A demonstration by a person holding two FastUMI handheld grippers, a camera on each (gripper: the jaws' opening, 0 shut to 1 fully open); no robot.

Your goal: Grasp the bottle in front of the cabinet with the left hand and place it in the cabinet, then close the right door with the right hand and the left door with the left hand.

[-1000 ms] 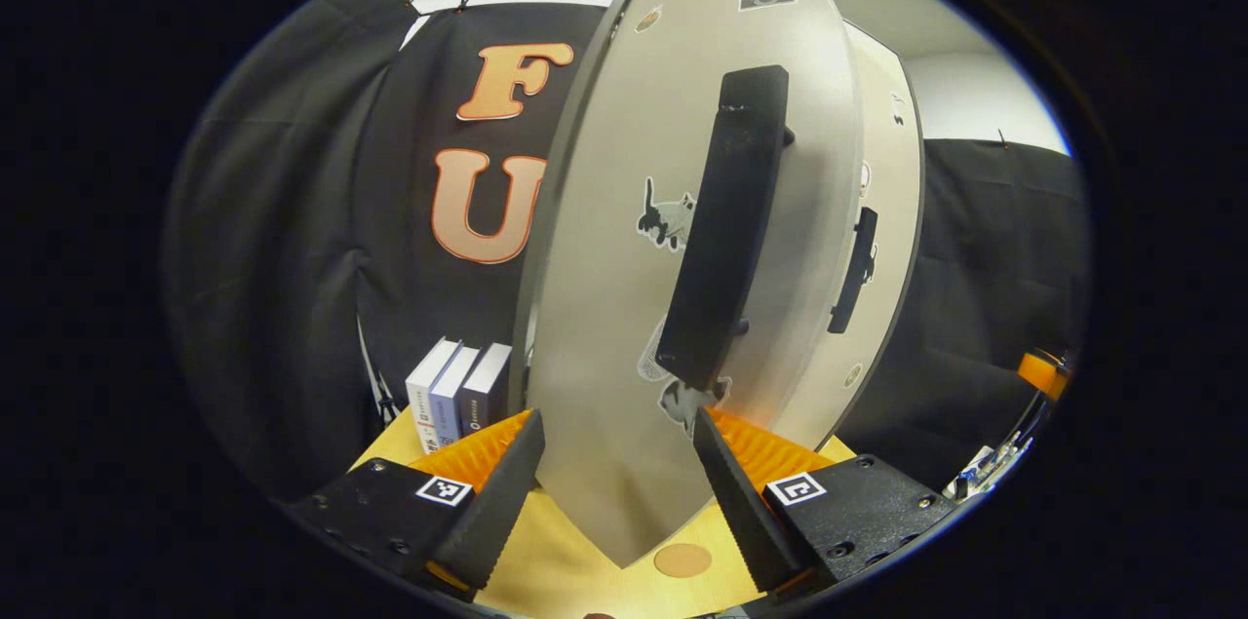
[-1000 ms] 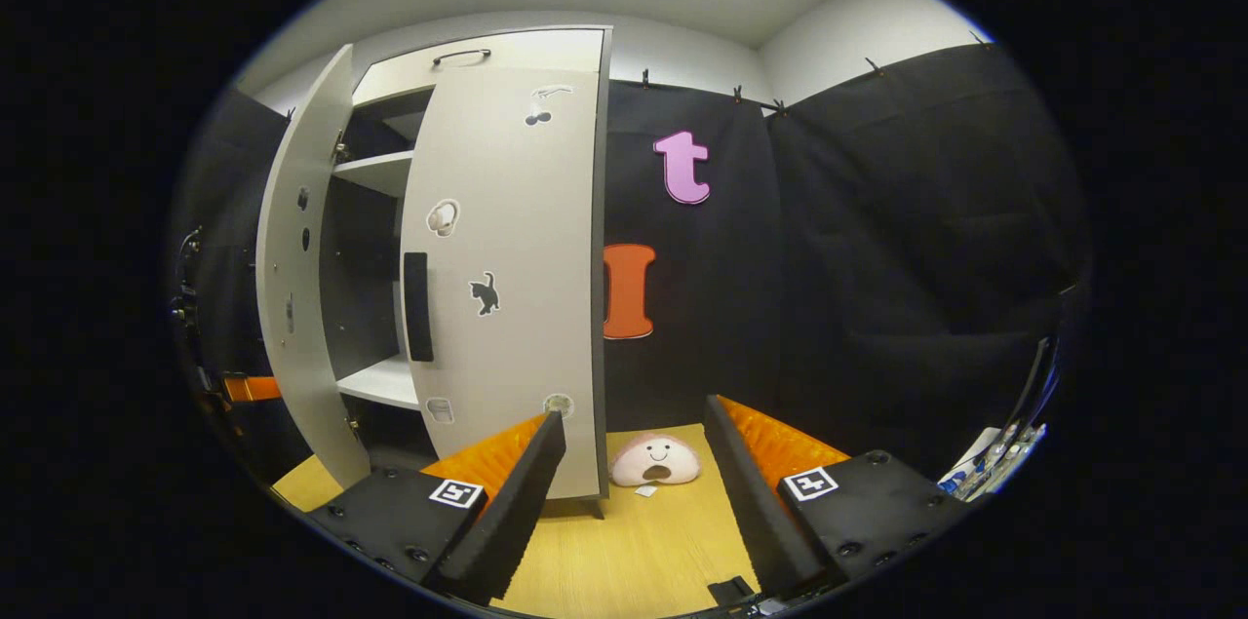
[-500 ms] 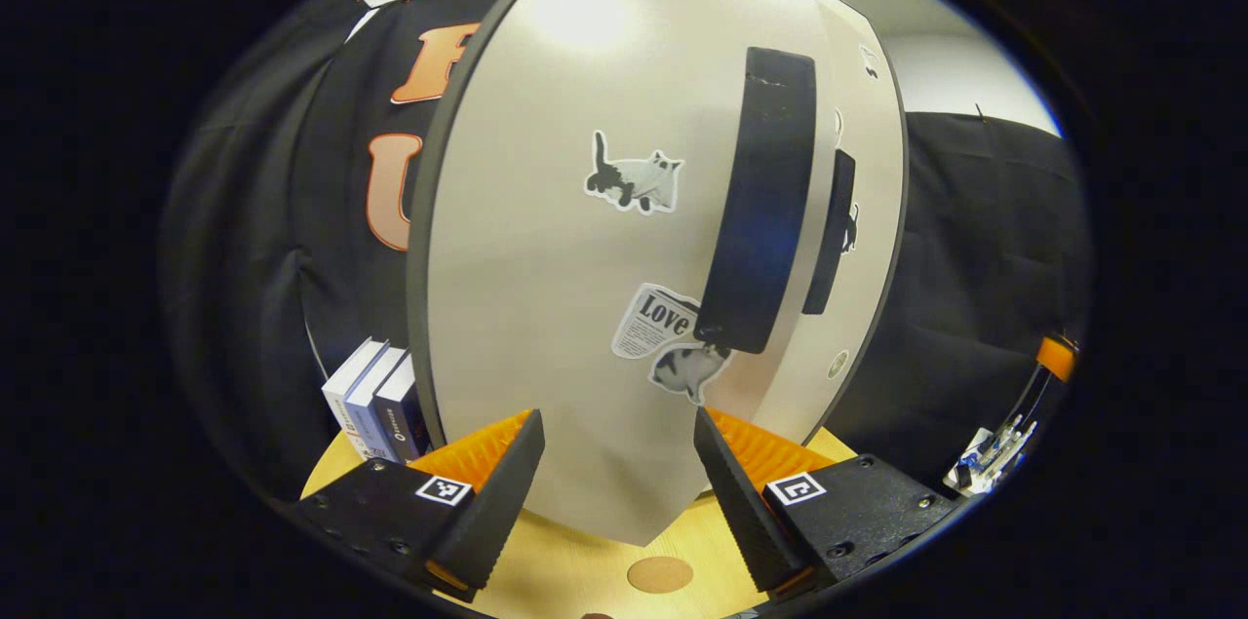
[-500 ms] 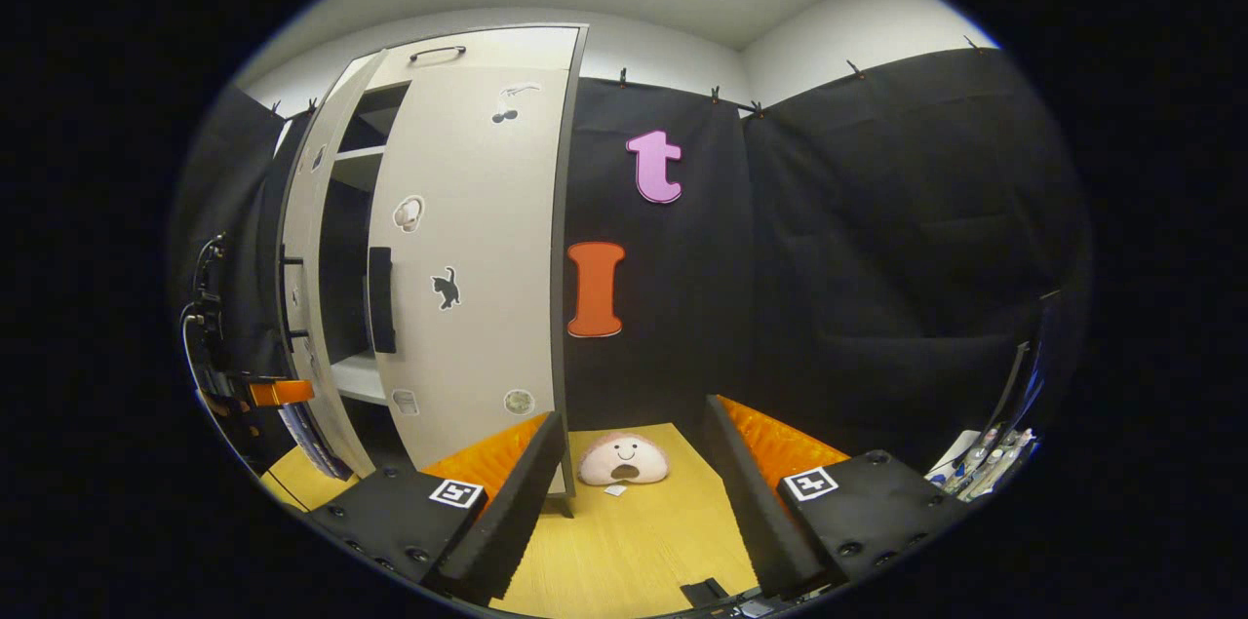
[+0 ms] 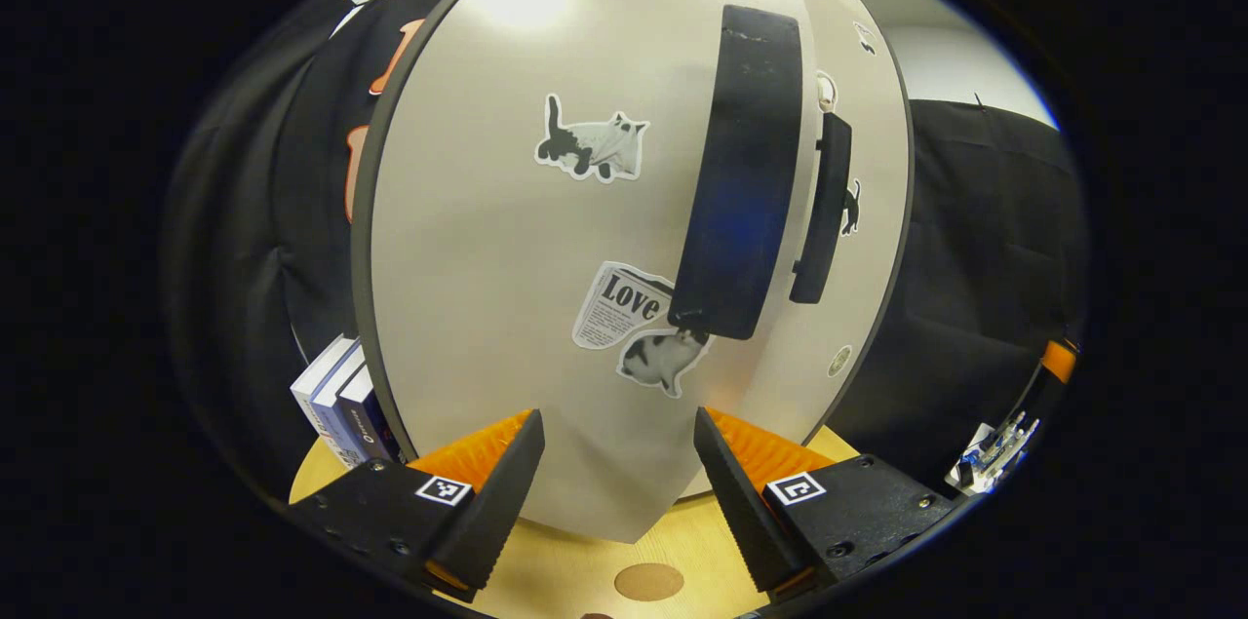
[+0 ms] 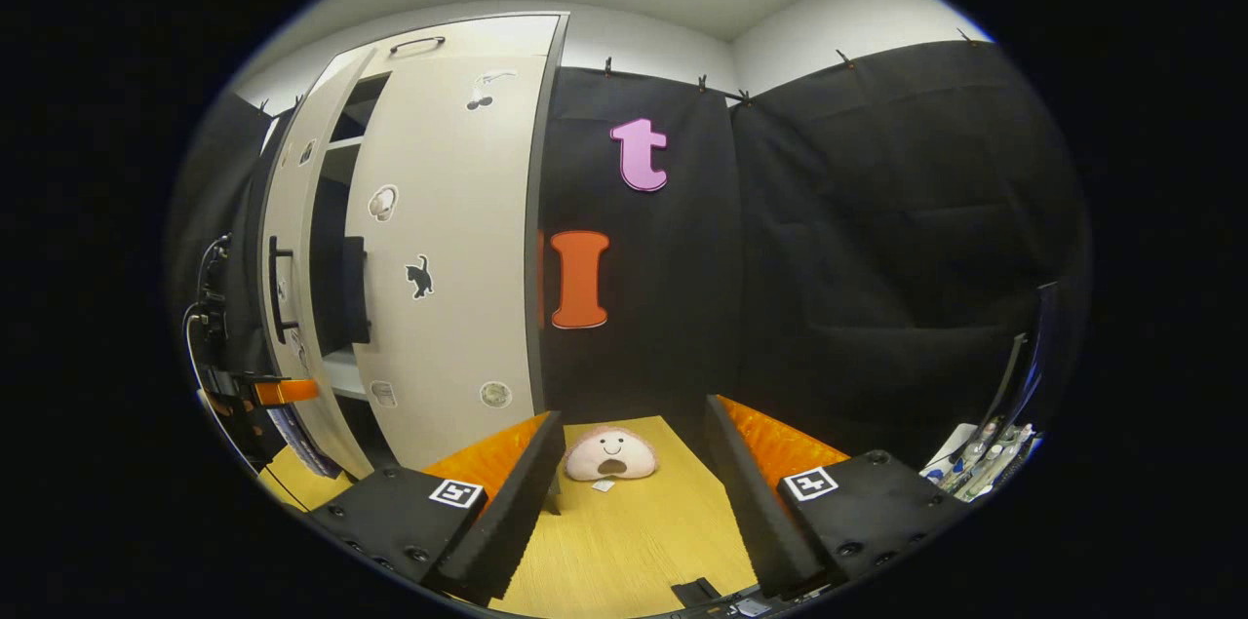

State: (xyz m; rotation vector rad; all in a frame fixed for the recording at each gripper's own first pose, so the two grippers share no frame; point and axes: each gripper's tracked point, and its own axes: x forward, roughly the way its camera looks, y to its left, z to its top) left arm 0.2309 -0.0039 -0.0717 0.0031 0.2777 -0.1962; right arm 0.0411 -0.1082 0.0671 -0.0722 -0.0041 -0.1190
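Left gripper view: the left gripper [image 5: 614, 483] faces the tall pale-grey cabinet's left door [image 5: 507, 239] at close range. Its fingers stand wide apart and hold nothing; the lower part of the door panel shows between them, and contact with the door cannot be confirmed. The door carries a long black bar handle [image 5: 741, 171] on its right side, a grey-and-black cat sticker [image 5: 592, 139] to the left of that handle, and a newspaper-style sticker [image 5: 621, 304] by the handle's lower end. Beyond the handle, the pale-grey right door [image 5: 863, 210] sits with its own black handle [image 5: 821, 208]. A row of upright white and dark-blue books [image 5: 336, 400] stands just left of the left door's lower edge, on the light wooden table [image 5: 604, 565].

Right gripper view: the right gripper [image 6: 629, 492] hangs over the light wooden table, well apart from the cabinet, fingers spread wide and empty. The right door lies flush with the cabinet front. The left door remains slightly ajar: a narrow dark gap between the two doors exposes white shelves [image 6: 336, 361]. A pink smiling plush toy [image 6: 611, 454] lies on the table to the right of the cabinet's base, between the right gripper's fingers in this view.

The bottle cannot be seen; whether it stands inside the cabinet behind the doors cannot be told.
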